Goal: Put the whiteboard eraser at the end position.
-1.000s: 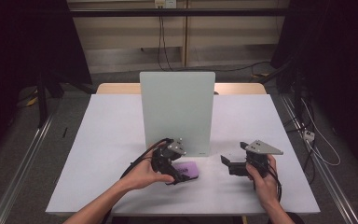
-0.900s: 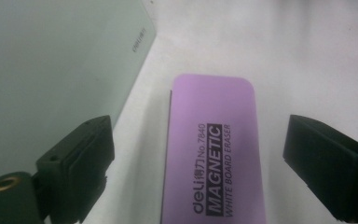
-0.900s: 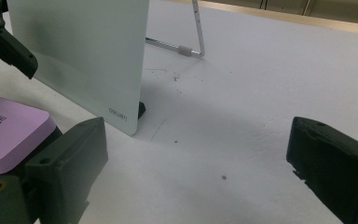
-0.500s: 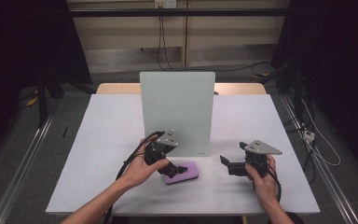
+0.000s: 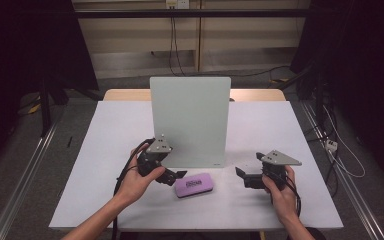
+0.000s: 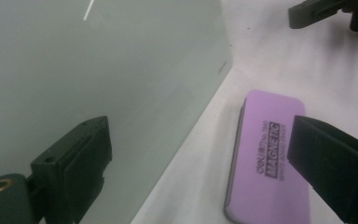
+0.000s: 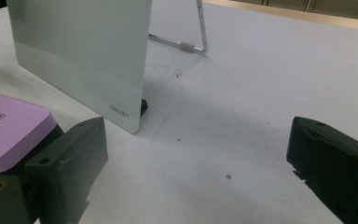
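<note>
Purple eraser (image 5: 193, 184) lies flat on the white table (image 5: 105, 150), just in front of the upright glass board (image 5: 190, 120), so setting it down looks done. Left gripper (image 5: 177, 175), jaws just opened wide, sits beside it holding nothing; right gripper (image 5: 242, 174) hovers spread and empty.

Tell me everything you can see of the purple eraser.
The purple eraser is a flat, round-cornered block with a glossy lilac top printed with dark "MAGNETIC" lettering and a darker underside layer. It lies flat on the white table, just in front of the standing board, apart from it. Nothing grips it.
</note>
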The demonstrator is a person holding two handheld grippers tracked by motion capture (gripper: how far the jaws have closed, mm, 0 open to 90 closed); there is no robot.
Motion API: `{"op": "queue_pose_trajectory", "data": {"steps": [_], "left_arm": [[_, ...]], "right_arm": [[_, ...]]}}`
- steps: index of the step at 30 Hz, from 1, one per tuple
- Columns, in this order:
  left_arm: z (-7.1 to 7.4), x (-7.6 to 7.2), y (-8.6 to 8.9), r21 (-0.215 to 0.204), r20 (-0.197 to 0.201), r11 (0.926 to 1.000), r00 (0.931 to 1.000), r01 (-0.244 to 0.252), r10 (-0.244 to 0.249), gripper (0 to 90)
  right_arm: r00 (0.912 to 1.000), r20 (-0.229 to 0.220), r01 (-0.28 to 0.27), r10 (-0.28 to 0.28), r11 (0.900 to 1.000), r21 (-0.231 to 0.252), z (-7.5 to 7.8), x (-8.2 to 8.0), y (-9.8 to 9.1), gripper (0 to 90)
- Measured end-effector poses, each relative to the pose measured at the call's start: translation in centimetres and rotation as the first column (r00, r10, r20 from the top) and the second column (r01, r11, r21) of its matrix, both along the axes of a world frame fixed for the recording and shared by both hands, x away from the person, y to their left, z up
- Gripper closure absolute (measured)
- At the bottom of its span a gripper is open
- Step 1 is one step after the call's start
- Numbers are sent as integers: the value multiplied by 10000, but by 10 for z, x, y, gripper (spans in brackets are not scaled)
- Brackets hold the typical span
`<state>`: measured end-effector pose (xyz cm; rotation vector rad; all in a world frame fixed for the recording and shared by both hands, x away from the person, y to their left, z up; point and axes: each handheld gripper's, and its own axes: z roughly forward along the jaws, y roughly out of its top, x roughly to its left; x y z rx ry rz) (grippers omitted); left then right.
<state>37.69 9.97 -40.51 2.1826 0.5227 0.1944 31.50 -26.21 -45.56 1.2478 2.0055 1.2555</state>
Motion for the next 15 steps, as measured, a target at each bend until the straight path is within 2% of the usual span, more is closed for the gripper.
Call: {"op": "queue_pose_trajectory", "data": {"steps": [2, 5, 8, 10, 12, 13, 15], "left_arm": [[0, 0, 6, 51, 91, 9997, 9997, -220, 219, 65], [0, 0, 15, -203, 121, 9980, 9981, -606, 609, 64], [-1, -1, 24, -322, 261, 9947, 9948, -981, 989, 64], [-2, -1, 30, -363, 218, 9932, 9935, -1109, 1118, 63], [-3, -2, 35, -218, 343, 9908, 9904, -1334, 1341, 63], [-4, -1, 37, -266, 173, 9916, 9917, -1267, 1272, 63], [-7, -1, 42, -291, 116, 9917, 9920, -1256, 1260, 63]], "right_arm": [[10000, -2, -8, 8, 10000, -30, 0, 0, 0, 51], [10000, -10, 10, -10, 10000, -37, 0, 0, 0, 51], [10000, -23, 24, -24, 10000, -28, 0, 0, 0, 51], [10000, -19, 42, -42, 10000, -45, 0, 0, 0, 51], [10000, -24, 54, -55, 10000, -36, 0, -1, 0, 51], [10000, -24, 47, -47, 10000, -61, 0, -1, -1, 51], [10000, -15, 42, -42, 10000, -83, -1, -1, -1, 51]]}}
